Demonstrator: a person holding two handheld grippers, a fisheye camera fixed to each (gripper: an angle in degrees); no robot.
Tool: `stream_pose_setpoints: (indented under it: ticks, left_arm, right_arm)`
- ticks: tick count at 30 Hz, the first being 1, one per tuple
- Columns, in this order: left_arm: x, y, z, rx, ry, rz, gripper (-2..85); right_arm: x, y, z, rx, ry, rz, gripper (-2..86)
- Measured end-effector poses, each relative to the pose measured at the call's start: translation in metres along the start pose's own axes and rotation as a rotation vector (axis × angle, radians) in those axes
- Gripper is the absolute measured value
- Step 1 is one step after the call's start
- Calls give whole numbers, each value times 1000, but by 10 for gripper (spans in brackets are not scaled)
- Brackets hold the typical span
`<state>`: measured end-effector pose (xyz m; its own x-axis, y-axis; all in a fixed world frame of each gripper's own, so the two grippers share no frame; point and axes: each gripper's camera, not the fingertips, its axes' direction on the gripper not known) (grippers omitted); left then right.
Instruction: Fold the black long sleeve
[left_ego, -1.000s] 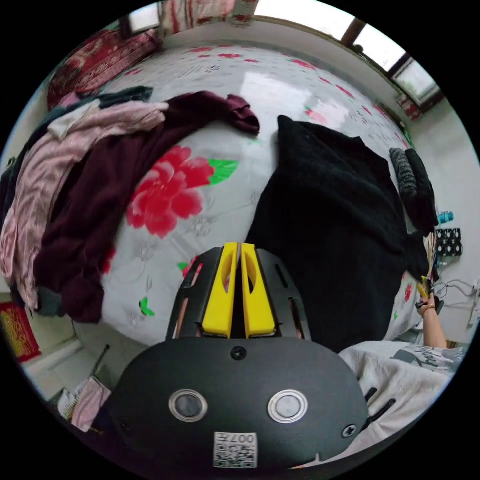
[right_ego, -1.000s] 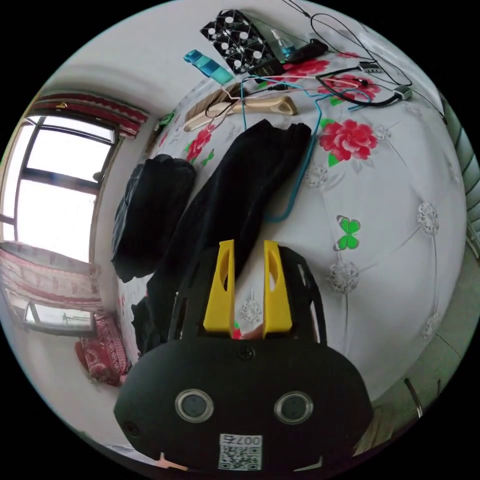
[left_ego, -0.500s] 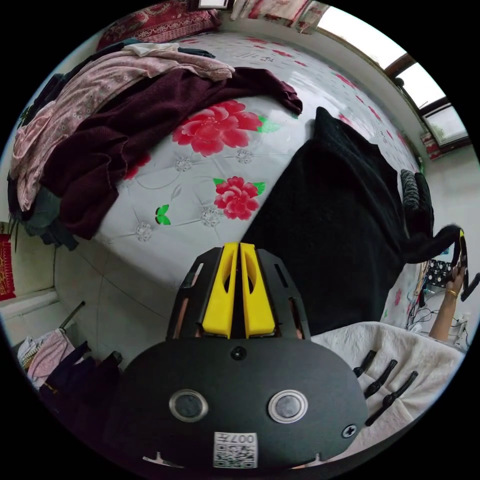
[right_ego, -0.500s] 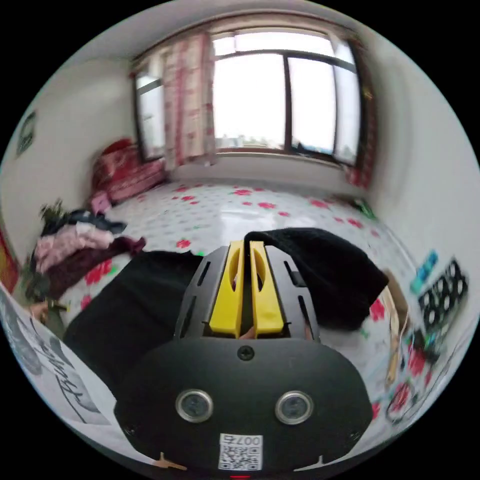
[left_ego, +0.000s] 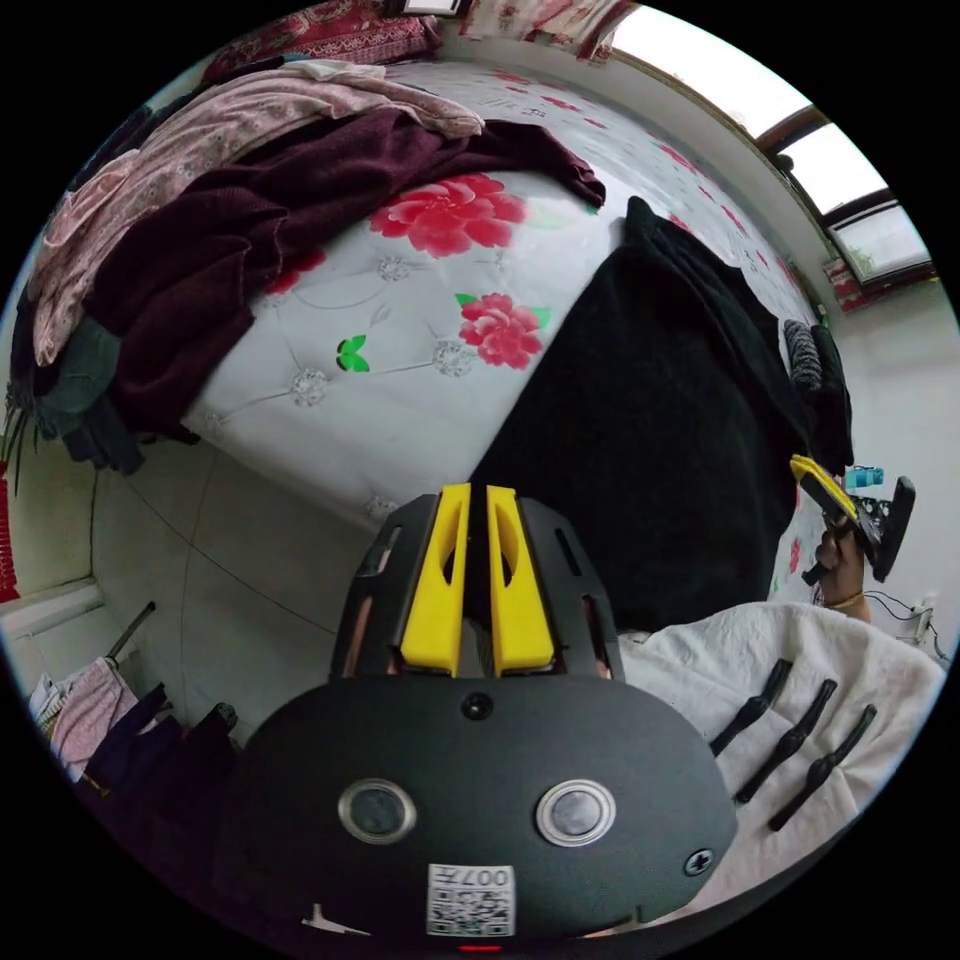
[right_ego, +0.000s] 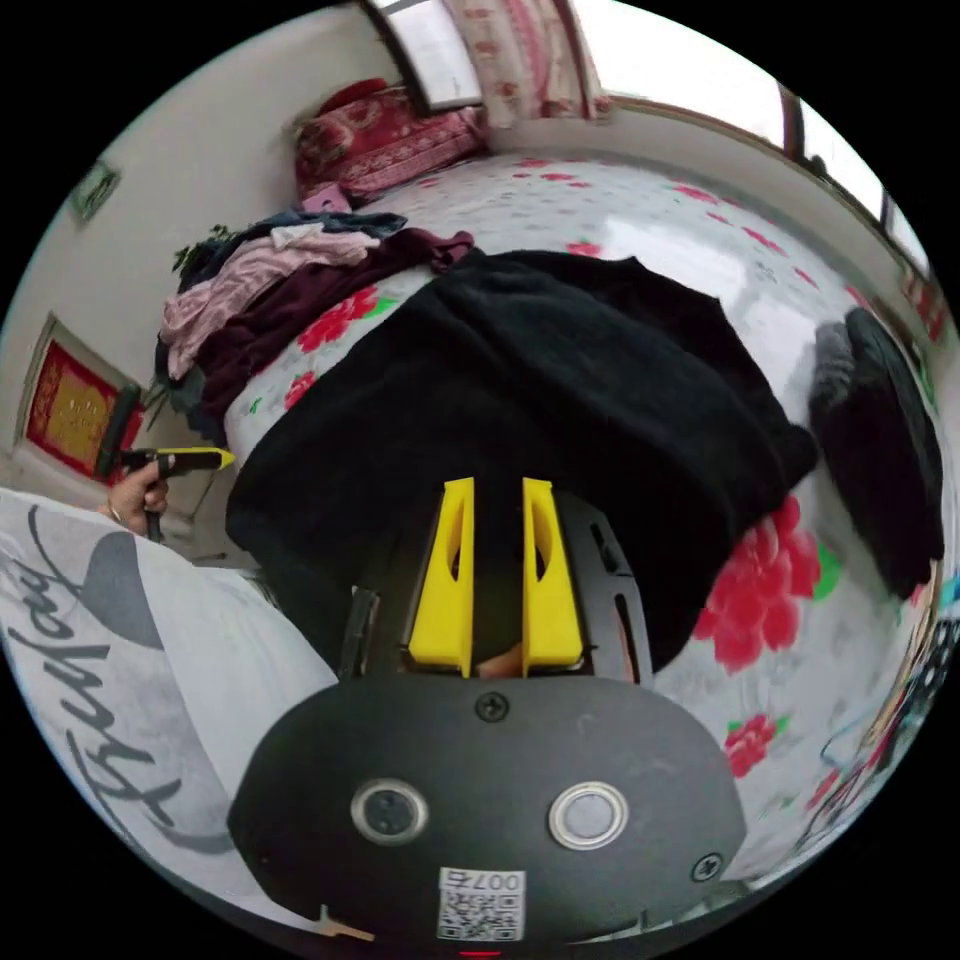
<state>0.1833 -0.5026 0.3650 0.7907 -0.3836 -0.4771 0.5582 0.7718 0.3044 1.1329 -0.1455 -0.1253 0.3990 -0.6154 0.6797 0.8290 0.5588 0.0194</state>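
- The bed (left_ego: 420, 400), with its white flowered cover, lies in front of both claws.
- The black long sleeve (right_ego: 540, 400) lies spread on the bed, directly ahead of the right gripper (right_ego: 497, 490); its long axis runs across that claw's front, and its near edge passes under the jaws.
- A pile of maroon and pink clothes (left_ego: 210, 200) lies far ahead of the left gripper (left_ego: 470, 495), to its left.
- The right gripper is nearer to the garment; its jaws stand a little apart and hold nothing.
- The left gripper has the garment (left_ego: 660, 420) ahead to its right, over the bed's edge; its jaws are almost closed, with only a narrow slit, and empty.
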Motion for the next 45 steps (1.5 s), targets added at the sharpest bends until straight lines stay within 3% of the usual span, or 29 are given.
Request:
stream_pose_setpoints:
  ticks: [5, 12, 18, 23, 28, 33, 36, 40, 45]
  left_arm:
    - [-27, 7, -13, -26, 42, 68, 87]
    - [-37, 1, -16, -178, 38, 286, 113]
    - [-35, -27, -13, -370, -59, 454, 42]
    - [-57, -48, -40, -410, 130, 564, 0]
    - [-86, -109, -110, -257, 613, 562, -5]
    - [-70, -190, -161, -114, 800, 638, -4]
    - [-49, -259, -179, 24, 911, 514, 6]
    - [-11, -328, -169, 163, 853, 226, 62]
    - [23, -329, -151, 165, 648, 261, 87]
  right_arm:
    - [55, 67, -28, 47, -63, 289, 72]
    - [64, 158, -23, -57, -93, 471, 79]
    - [42, 179, 35, -230, -197, 493, 74]
    - [41, 166, 42, -227, -134, 487, 31]
    - [72, 162, 5, -90, -257, 535, 14]
    - [128, 150, -55, 201, -443, 632, 16]
    - [179, 122, -87, 383, -524, 687, 25]
    - [242, 65, -105, 588, -455, 838, 57]
    - [259, 32, -84, 484, -239, 851, 82]
